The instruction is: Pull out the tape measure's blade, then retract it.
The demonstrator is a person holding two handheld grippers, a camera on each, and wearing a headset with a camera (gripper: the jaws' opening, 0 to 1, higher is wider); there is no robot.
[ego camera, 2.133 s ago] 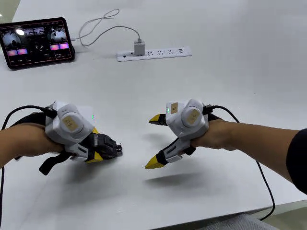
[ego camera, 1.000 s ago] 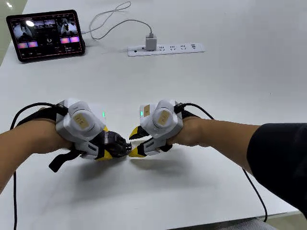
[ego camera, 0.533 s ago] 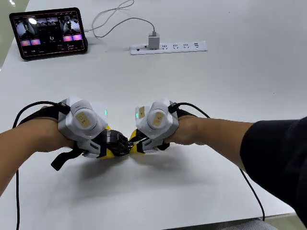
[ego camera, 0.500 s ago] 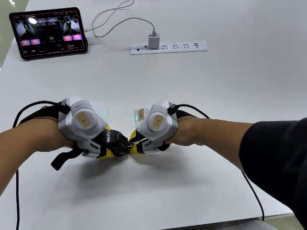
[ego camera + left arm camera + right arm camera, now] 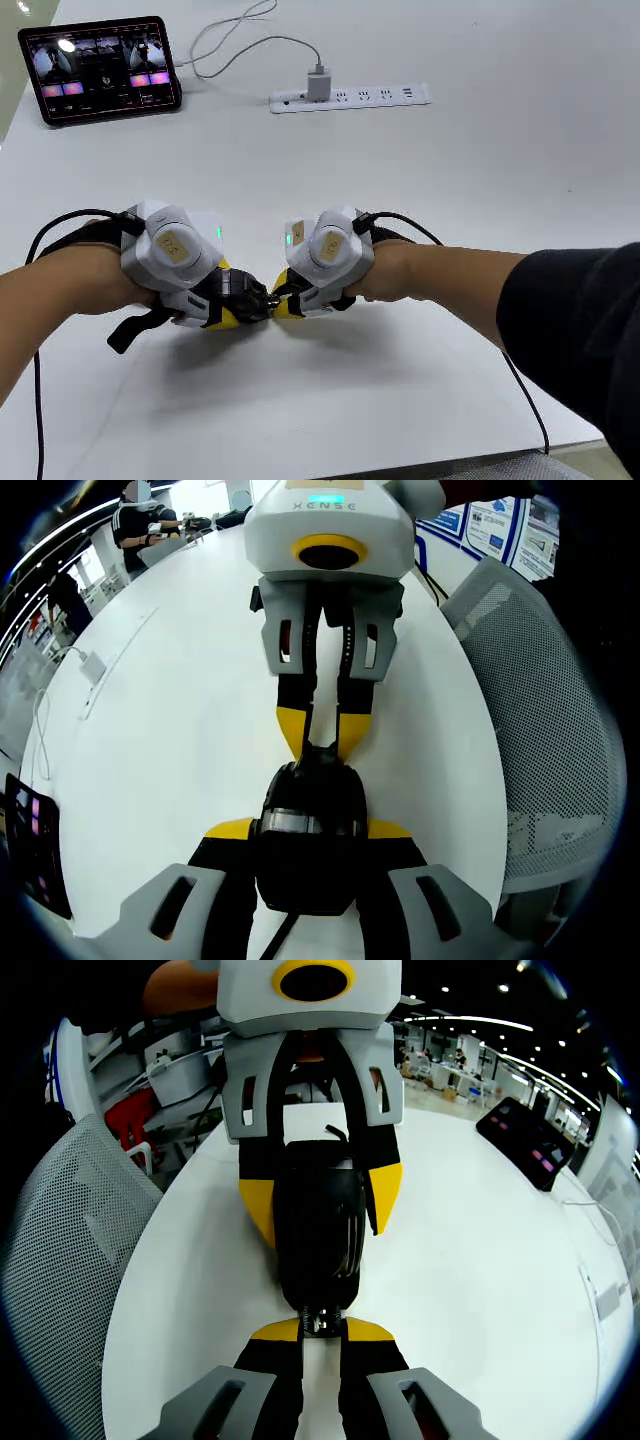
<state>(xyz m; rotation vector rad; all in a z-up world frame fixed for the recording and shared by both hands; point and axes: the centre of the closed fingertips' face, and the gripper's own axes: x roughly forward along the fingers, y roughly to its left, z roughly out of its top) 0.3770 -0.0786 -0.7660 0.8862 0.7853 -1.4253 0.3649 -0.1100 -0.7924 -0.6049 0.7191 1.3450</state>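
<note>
A black tape measure [image 5: 248, 297] is held just above the white table [image 5: 420, 200], between the yellow-tipped jaws of my left gripper [image 5: 228, 295], which is shut on its case. In the left gripper view the case [image 5: 310, 815] sits between my jaws, and my right gripper [image 5: 322, 730] faces it from above. My right gripper [image 5: 281, 296] meets the case nose to nose. In the right gripper view its jaws [image 5: 322, 1328] are pinched on the small metal hook of the blade [image 5: 320, 1318], at the mouth of the case [image 5: 320, 1220]. No blade length shows.
A tablet [image 5: 100, 68] with a lit screen lies at the far left. A white power strip [image 5: 350, 97] with a plugged charger and cable lies at the far middle. A grey mesh chair [image 5: 540, 730] stands beside the table's edge. Black cables trail from both grippers.
My right gripper moved left from open and apart to the tape measure's mouth, then shut on the blade's hook. The left gripper kept hold of the case and barely moved.
</note>
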